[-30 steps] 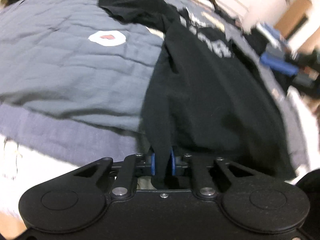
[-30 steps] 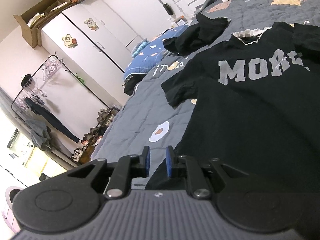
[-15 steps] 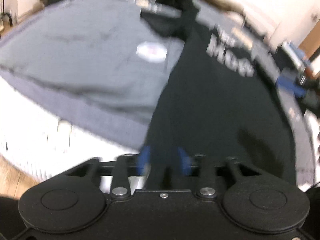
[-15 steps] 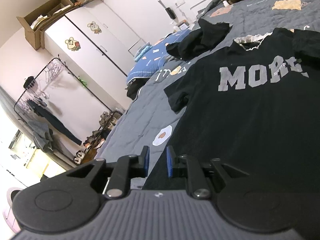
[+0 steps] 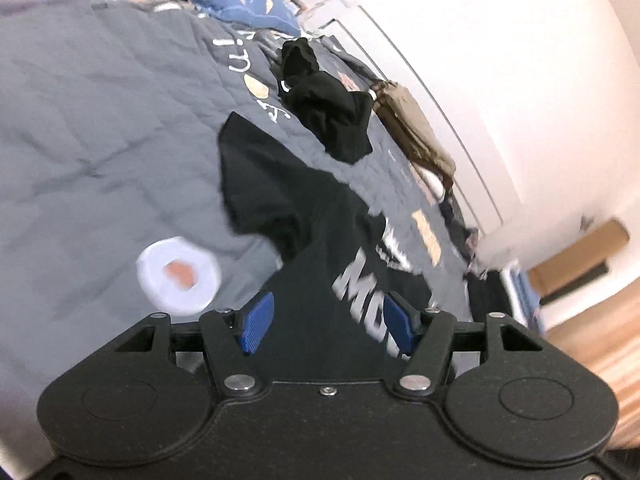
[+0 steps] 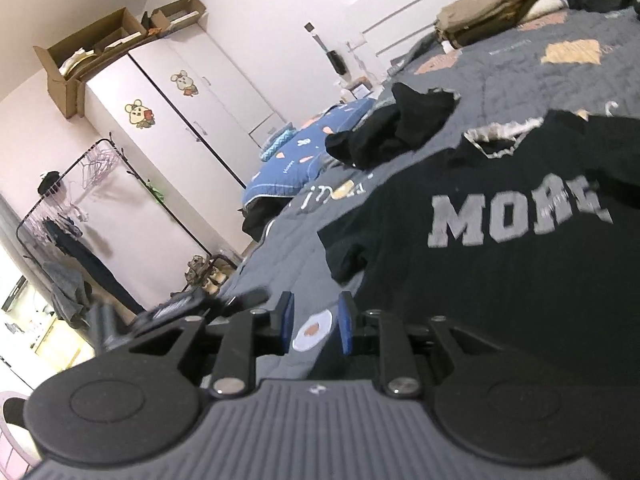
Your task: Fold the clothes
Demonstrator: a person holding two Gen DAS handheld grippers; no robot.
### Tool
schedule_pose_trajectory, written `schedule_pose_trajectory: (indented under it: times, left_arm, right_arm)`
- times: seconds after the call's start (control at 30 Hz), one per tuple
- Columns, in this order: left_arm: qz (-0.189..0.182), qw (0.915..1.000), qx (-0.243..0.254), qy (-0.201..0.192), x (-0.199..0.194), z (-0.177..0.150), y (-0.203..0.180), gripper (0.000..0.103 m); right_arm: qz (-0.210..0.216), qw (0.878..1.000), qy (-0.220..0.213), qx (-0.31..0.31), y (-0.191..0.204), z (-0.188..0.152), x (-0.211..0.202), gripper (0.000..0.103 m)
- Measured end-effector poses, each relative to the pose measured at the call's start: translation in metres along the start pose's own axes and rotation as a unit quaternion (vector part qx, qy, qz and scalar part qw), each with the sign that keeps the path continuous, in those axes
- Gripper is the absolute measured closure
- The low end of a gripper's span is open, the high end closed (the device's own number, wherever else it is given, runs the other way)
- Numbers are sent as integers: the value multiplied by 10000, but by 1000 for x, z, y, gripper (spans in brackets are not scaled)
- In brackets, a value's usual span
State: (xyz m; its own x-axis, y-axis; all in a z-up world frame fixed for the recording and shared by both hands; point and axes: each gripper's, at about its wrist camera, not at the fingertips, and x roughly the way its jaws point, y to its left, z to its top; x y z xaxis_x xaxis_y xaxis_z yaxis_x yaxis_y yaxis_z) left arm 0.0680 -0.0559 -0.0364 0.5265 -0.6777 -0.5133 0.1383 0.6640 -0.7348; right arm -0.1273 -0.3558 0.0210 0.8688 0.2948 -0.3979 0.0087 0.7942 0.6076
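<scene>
My left tool (image 5: 326,322): spread wide, empty.
My right tool (image 6: 314,326): slightly parted, empty.
T-shirt (image 6: 500,276): black, flat on bed (image 5: 100,152).

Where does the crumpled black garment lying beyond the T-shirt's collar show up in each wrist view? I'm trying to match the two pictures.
Left wrist view: the crumpled black garment lies upper centre on the grey quilted bedspread, past the black T-shirt with grey MORE lettering.
Right wrist view: the garment sits upper centre, left of the T-shirt collar.
Shared landmark: the fried-egg print on the bedspread, by each gripper's blue pads.
</scene>
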Motion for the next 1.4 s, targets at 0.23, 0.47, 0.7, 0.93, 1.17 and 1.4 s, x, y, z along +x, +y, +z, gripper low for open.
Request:
schedule_pose_trajectory:
  times: [0.23,0.47,0.7,0.93,1.17,1.4]
  left_arm:
    - [77,9972,-744,44,69,29,9,42]
    - [361,9873,-1543,125,125,40,31,41]
    - [513,9791,-1967,-61,142,53,53,42]
    - [928,9841,-1492,-262,145,63,49,93]
    - [1395,9833,-656,-968,115,80,30,98]
    - [1920,9757,-1024,-246,126,74,49,85]
  right_arm:
    - [-195,9993,85,-302,-15,23,37,73]
    - [-471,9982,-341,-120,-45,21,38,73]
    - [-505,9979,-385,-136,-52,18,35,73]
    - [-495,9982,-295,-173,-51,15,40,72]
    - [-471,9986,-215,-138,-54,13,40,72]
    - [-498,9987,-111,-81,-59,12,41,72]
